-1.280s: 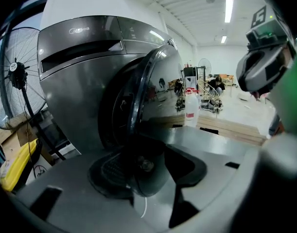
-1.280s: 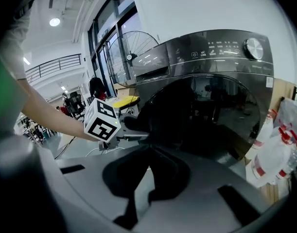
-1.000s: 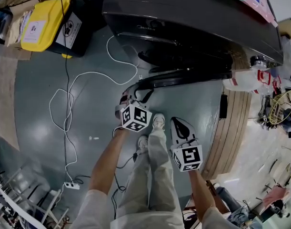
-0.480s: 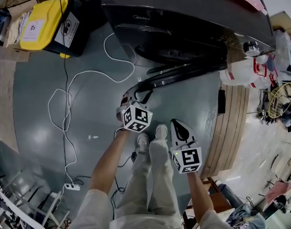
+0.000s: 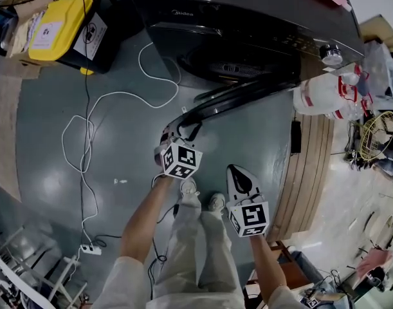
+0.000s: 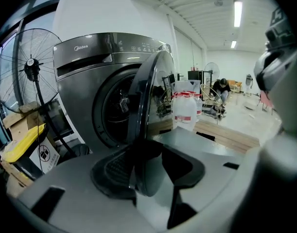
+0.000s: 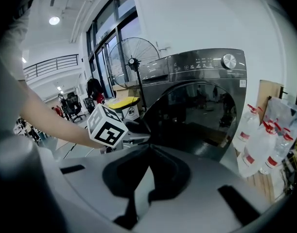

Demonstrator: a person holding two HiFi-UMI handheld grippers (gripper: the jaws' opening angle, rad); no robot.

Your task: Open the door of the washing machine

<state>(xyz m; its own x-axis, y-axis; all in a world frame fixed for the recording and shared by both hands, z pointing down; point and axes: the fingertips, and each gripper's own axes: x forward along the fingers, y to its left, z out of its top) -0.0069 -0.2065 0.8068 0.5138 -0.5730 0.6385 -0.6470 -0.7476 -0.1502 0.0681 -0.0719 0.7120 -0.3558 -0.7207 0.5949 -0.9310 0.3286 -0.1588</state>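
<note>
While the left gripper (image 6: pixel 147 152), just closing, clamps the glossy dark door (image 6: pixel 150 96), swung outward, the right gripper (image 7: pixel 150 147) rests closed

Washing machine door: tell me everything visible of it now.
The door is a round, dark, glossy porthole: tinted reflective glazing in a black rim, apparently plastic. It stands swung partly open from the dark grey washing machine, hinged on the side near the water bottles, leaving the drum opening exposed. Its free rim sits between the jaws of the left gripper, which have just been closing and pinch it. Nothing else touches it; the right gripper hangs apart, shut.
</note>
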